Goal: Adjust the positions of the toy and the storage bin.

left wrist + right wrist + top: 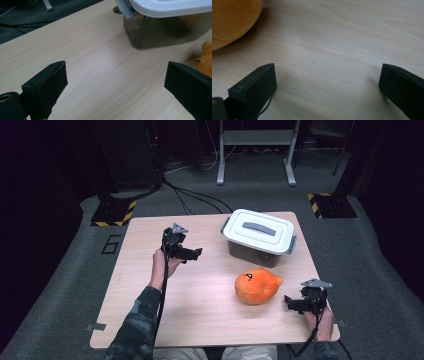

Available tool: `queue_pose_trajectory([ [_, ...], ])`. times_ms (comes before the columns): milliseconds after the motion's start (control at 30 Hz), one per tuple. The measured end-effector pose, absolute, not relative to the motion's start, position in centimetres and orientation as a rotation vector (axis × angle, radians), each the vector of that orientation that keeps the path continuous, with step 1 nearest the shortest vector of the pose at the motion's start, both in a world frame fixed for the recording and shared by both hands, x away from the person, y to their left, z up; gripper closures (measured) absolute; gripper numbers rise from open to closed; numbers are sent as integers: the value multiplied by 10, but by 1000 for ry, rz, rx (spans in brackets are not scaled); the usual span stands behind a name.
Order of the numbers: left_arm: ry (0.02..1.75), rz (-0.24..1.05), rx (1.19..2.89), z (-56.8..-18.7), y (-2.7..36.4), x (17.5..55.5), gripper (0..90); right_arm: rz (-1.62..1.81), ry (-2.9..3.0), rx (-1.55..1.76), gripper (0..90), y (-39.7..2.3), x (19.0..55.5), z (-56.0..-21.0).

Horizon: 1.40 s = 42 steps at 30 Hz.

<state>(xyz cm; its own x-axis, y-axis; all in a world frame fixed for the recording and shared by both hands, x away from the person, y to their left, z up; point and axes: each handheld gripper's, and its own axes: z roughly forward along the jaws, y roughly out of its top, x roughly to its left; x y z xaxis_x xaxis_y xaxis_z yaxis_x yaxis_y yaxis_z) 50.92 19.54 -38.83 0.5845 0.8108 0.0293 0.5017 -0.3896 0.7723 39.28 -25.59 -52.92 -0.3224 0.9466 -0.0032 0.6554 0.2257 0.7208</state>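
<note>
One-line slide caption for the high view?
Person holds open left gripper and right gripper beside an orange plush toy and lidded storage box.

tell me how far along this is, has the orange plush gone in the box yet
Nothing looks done: the orange plush lies on the table beside the storage box, whose white lid is on. Nothing is in hand: the left gripper and right gripper are open and empty. Opening the box and any packing remain.
</note>
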Motion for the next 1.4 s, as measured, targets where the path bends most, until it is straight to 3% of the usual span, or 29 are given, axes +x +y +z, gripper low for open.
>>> queue_pose_trajectory([
  [800,1009,490,2096,-375,142,563,90,875,2058,1473,11,-256,393,-529],
  [1200,1031,447,2113,-377,114,593,158,878,2058,1474,12,-256,393,-529],
  [1400,1041,444,2129,-380,102,604,234,876,2058,1473,12,-256,393,-529],
])
